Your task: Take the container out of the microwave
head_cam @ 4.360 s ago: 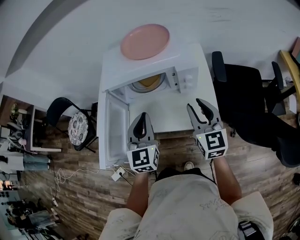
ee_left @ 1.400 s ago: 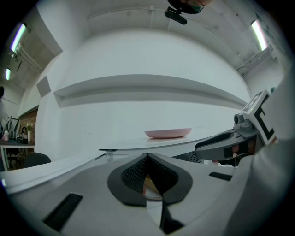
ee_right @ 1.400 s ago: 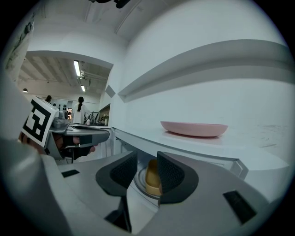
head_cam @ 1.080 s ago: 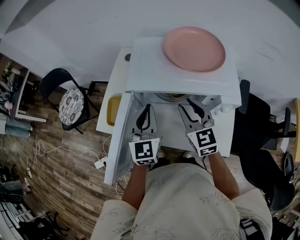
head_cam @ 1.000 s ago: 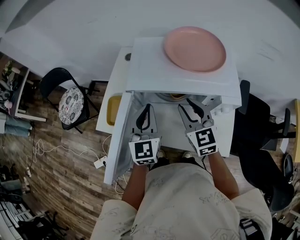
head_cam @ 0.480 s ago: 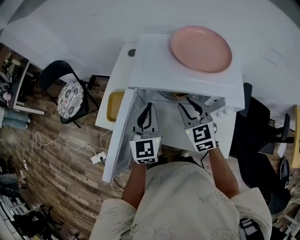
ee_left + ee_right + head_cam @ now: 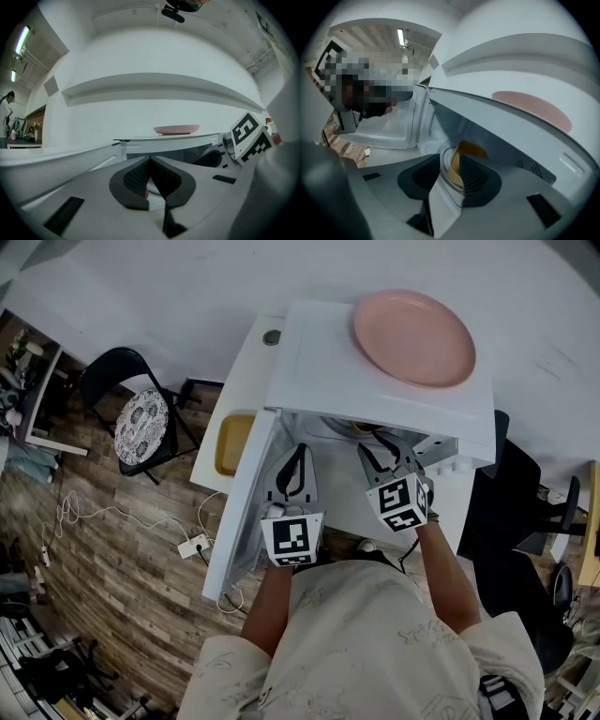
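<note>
The white microwave (image 7: 323, 371) stands with its door (image 7: 239, 512) swung open to the left. Inside, a yellow container (image 7: 465, 157) sits on the glass turntable; in the head view only a sliver of the container (image 7: 363, 427) shows under the top edge. My right gripper (image 7: 378, 444) is open at the mouth of the cavity, and in the right gripper view the container lies just beyond the right gripper (image 7: 450, 173), nothing held. My left gripper (image 7: 298, 452) is shut and empty, lower in front of the opening; the left gripper (image 7: 150, 161) points at the microwave front.
A pink plate (image 7: 413, 337) lies on top of the microwave. A yellow object (image 7: 228, 443) rests on the white table left of the door. A patterned-seat chair (image 7: 141, 423) stands at the left, a black office chair (image 7: 511, 512) at the right. A power strip (image 7: 192, 547) lies on the wooden floor.
The person has stepped up to the microwave since the oldest frame. Over the last second the right gripper has edged forward into the cavity's mouth; the left has barely moved.
</note>
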Motion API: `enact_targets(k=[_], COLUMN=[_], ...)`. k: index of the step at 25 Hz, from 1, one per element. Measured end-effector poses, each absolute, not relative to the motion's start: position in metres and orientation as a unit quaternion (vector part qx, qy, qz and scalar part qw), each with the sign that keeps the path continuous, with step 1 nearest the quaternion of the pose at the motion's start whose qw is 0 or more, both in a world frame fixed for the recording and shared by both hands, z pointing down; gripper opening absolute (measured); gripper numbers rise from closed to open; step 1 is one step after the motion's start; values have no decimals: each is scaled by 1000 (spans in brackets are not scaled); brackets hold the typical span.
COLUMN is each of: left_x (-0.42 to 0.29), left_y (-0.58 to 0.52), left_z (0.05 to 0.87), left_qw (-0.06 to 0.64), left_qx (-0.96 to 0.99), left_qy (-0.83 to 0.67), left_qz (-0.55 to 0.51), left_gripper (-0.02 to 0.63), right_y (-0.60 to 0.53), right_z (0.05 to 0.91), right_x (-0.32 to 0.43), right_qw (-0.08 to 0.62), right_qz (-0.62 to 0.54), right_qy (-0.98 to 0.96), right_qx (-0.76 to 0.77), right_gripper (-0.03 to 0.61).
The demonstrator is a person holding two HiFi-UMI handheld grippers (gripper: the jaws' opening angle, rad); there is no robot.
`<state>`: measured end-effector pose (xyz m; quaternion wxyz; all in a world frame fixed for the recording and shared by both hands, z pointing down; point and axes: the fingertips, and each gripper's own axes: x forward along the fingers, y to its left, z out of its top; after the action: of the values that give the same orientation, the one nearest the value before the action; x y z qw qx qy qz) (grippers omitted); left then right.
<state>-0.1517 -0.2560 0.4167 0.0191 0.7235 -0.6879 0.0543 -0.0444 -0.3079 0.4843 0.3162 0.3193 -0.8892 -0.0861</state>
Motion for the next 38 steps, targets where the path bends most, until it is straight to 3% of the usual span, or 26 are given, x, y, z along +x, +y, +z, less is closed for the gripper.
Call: enact_targets(k=[19,38], left_x=[-160,-162], left_y=[-245,-242], left_z=[429,430], left_qw=[31,35], left_qx=[718,721], left_qy=[-693,-690], left_qz=[63,59], left_gripper=[7,8], right_y=[-332,-342], right_z=[546,562], right_x=[-57,-65], right_qw=[472,525], right_qz=[-217,-260], right_qy=[-816,-779], right_qx=[254,222], right_gripper=[144,143])
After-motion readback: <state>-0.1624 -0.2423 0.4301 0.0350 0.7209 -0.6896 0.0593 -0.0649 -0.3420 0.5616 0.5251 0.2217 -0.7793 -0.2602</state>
